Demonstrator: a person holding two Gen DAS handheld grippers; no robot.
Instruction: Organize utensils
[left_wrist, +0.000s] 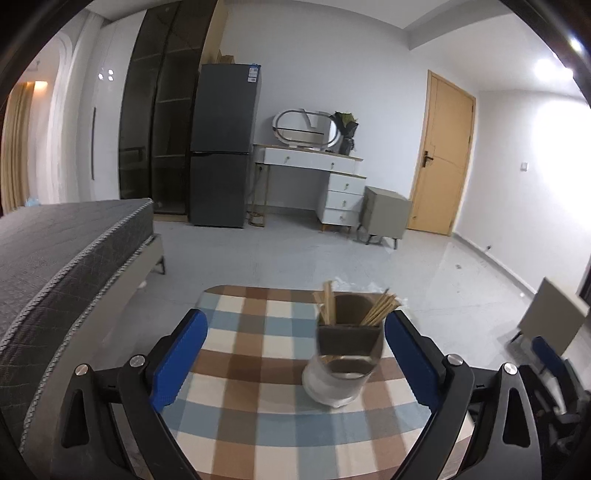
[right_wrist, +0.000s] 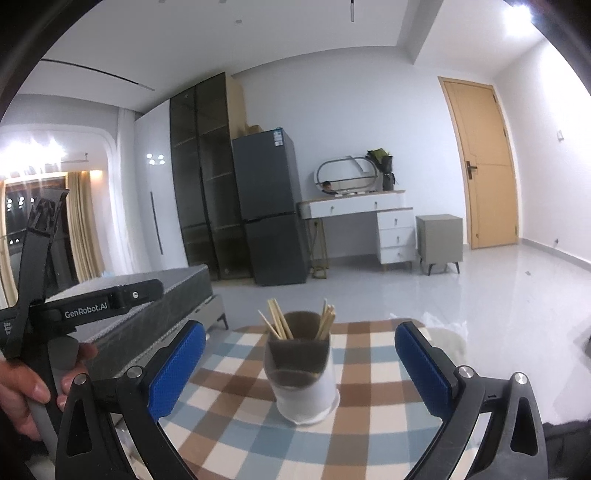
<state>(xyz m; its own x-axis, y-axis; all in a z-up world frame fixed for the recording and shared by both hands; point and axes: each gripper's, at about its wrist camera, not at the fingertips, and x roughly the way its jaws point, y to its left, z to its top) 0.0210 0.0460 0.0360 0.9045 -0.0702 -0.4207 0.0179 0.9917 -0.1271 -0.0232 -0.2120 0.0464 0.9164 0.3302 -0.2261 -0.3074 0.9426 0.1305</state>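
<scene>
Left wrist view: bedroom with a grey floor, a dark mattress (left_wrist: 55, 254) on the left, a tall dark cabinet (left_wrist: 162, 122) and grey fridge (left_wrist: 221, 147) on the far wall, a white vanity desk (left_wrist: 314, 162) with an oval mirror, a small grey nightstand (left_wrist: 384, 210), a wooden door (left_wrist: 443, 155) on the right. Up close, a small table with a checked cloth (left_wrist: 258, 406), blue/brown/cream. On it stands a utensil holder (left_wrist: 343, 354), a pale round base with a dark divided insert, upright, right of centre on the cloth. Two bunches of chopsticks (left_wrist: 380, 310) stick out of it, one leaning left, one leaning right. Left gripper (left_wrist: 295, 354) has its blue pads spread wide, nothing held; the holder sits just inside the right pad, not pinched as far as I can tell. In the right wrist view, right gripper (right_wrist: 299, 369) is also wide open, empty, with the holder (right_wrist: 306, 384) centred between the pads, clear gaps both sides. A hand (right_wrist: 26, 391) at the left edge grips the other gripper's handle.
</scene>
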